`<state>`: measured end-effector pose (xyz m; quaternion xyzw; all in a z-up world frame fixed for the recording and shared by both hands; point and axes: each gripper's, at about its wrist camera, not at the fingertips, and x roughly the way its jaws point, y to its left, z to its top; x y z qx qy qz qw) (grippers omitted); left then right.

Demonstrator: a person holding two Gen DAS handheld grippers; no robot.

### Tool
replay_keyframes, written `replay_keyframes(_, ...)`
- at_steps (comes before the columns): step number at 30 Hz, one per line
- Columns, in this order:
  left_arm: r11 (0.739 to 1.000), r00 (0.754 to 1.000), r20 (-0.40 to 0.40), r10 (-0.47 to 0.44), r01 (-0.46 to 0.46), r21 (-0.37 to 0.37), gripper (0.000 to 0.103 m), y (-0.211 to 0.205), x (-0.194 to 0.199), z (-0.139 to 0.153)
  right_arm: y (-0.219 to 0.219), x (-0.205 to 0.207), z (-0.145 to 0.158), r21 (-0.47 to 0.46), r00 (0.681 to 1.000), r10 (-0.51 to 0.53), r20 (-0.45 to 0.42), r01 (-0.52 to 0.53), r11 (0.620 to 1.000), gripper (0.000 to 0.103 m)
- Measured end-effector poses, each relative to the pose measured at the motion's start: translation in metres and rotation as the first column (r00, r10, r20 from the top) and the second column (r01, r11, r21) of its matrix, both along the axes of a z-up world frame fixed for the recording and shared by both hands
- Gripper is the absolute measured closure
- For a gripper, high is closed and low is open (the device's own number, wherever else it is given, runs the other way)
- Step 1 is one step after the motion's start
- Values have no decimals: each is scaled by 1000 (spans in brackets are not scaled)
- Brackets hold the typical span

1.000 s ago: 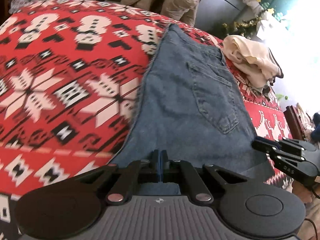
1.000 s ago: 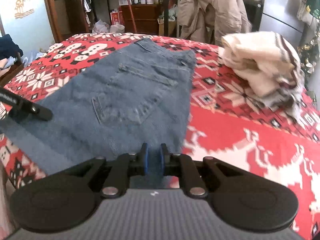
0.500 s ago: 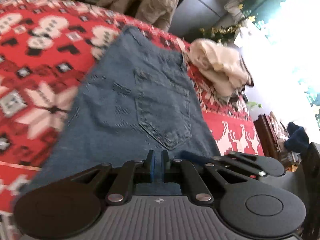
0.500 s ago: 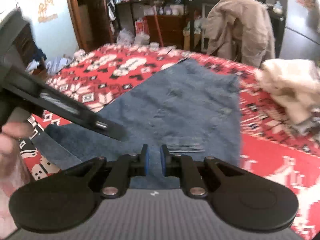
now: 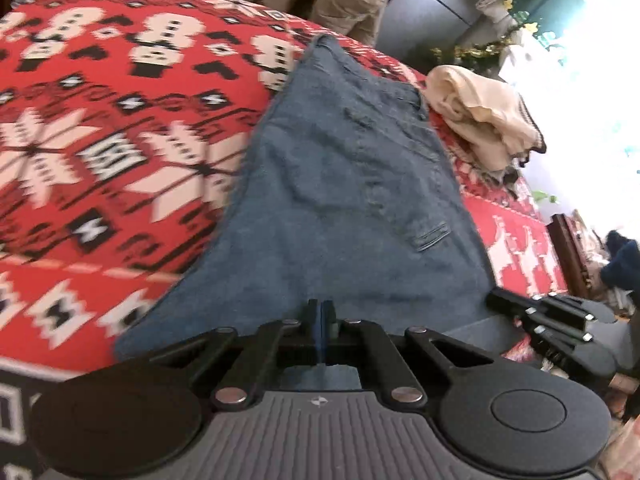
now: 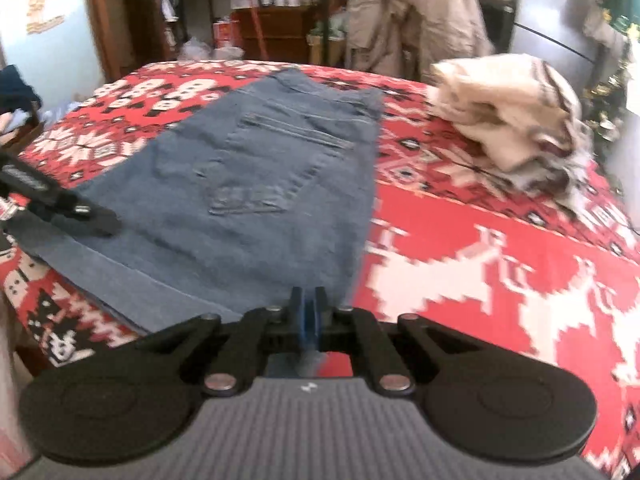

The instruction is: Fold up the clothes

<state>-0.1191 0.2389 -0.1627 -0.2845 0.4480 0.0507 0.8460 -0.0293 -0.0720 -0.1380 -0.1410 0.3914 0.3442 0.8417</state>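
A pair of blue jeans lies flat on the red patterned blanket, back pocket up and waistband at the far end. My left gripper is shut on the denim at the near left edge. In the right wrist view the jeans run away from me, and my right gripper is shut on their near right edge. The left gripper shows low at the left over the near hem. The right gripper shows at the right of the left wrist view.
A crumpled cream garment pile sits on the blanket at the far right of the jeans, also seen as the cream pile. A beige jacket hangs on a chair beyond the bed. Dark wooden furniture stands off the right side.
Half a second ago the two grippers were close together with the near denim gathered between them. Now they are apart again at the near edge and the jeans lie spread flat.
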Motion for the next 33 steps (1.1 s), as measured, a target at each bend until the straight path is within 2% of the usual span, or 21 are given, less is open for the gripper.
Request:
replay_keyframes(4,1000,1000,2,20,-20,-3,101,7,-18,7,-12,2,3,0,999,-32,-4,32,999,99)
replay_keyframes(6,1000,1000,10,28,-28,-8,99,8,-25,11,-11,0,6,-1,999,-34,5,34,999,95)
replay_keyframes(9,999,999,41,26,-26,-24,99,6,-30,19,-6,-8,16,17,1000,-9,14,8,1000,94)
replay_keyframes(13,1000,998,56,14,-14,1,99,-1,-33,24,5,-24,26,30,998,49,36,-50,998,94)
replay_keyframes(18,999,999,1,41,-41,34,101,11,-42,10,14,-31,13,-44,998,64,24,-63,997,95)
replay_keyframes(24,995,995,42,93,-91,-51,100,35,-68,5,-10,-28,11,24,1000,2,-21,-1,1000,94)
replay_keyframes(29,994,992,60,110,-110,-13,100,35,-79,14,-16,-28,11,43,999,-20,-35,21,999,94)
replay_keyframes(31,987,986,63,157,-159,28,101,40,-88,22,-16,-29,11,39,999,-21,-30,23,999,94)
replay_keyframes(33,979,977,74,200,-202,27,97,49,-98,27,-16,-29,11,38,999,-26,-32,28,999,94)
